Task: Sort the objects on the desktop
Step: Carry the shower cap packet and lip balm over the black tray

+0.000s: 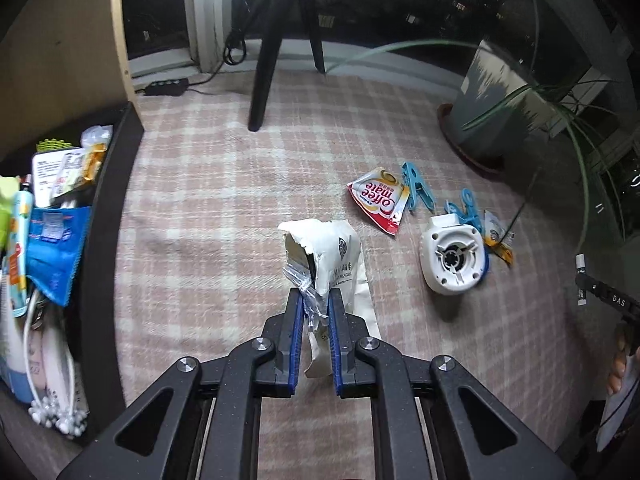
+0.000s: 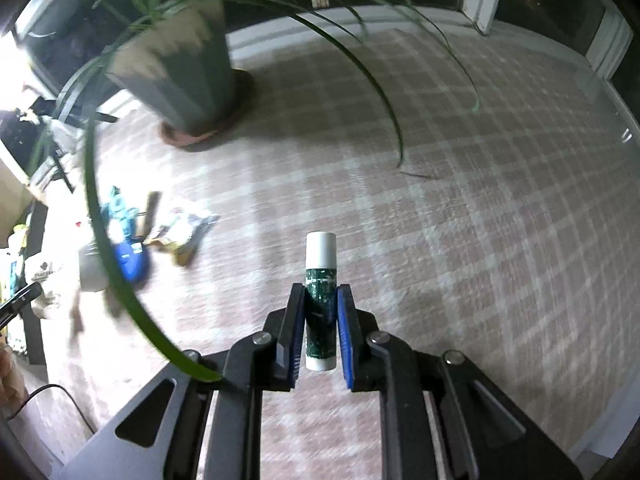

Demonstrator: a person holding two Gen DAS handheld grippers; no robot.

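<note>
torn paper packet (image 1: pixel 336 264) pinched inside left hand-held gripper (image 1: pixel 316 300).

A pink plaid cloth covers the bench (image 1: pixel 208 208). Ahead-right of the left gripper (image 1: pixel 316 300) lie a Coffee-mate sachet (image 1: pixel 378 200), two blue clothespins (image 1: pixel 418 186), a white round device (image 1: pixel 452 258) and a yellow wrapper (image 1: pixel 498 240); a potted plant (image 1: pixel 496 96) stands beyond.

Pink-white plaid cloth (image 1: pixel 224 208); green-white tube (image 2: pixel 321 300); 2 blue clips (image 1: pixel 418 186).
</note>
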